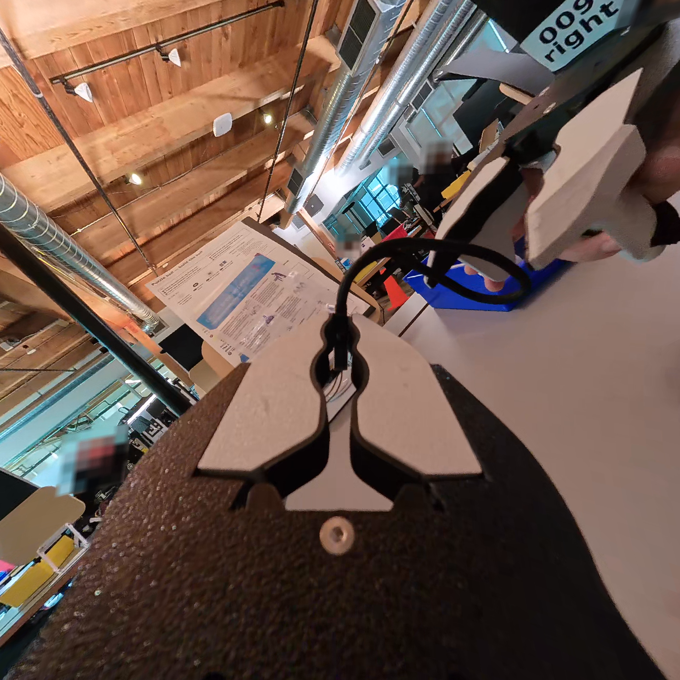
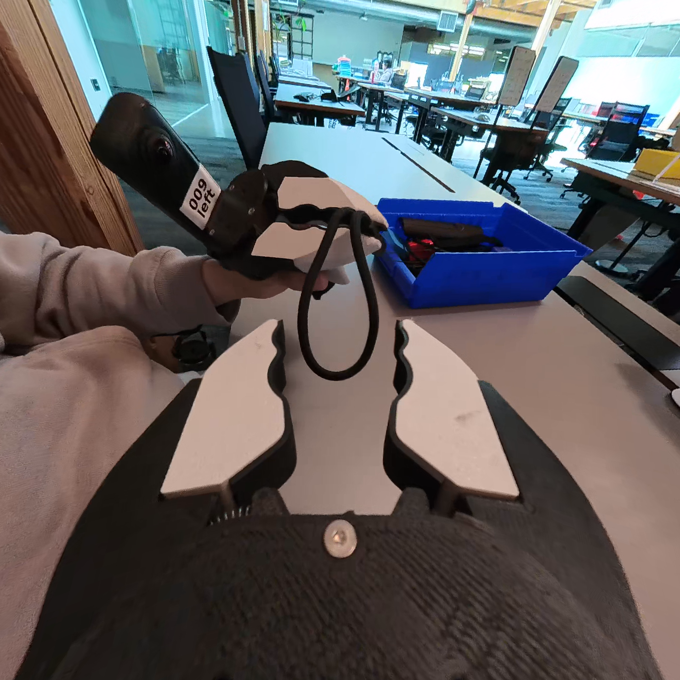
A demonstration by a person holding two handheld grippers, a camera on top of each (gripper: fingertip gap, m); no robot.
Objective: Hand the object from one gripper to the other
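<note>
Black rubbery cable [image 2: 336, 312], bent into a loop. Left gripper [image 1: 340, 353] fingers pinched tight on its ends. Right gripper [image 2: 340, 353] fingers spread wide, empty, flanking the hanging loop above the smooth grey tabletop [image 2: 552, 368].

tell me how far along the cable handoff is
Done: the left claw is shut on the black cable, lifted above the table beside the blue bin. In hand: the right claw is open with the loop hanging between its fingers. Left: close the right claw, then release the left.
</note>
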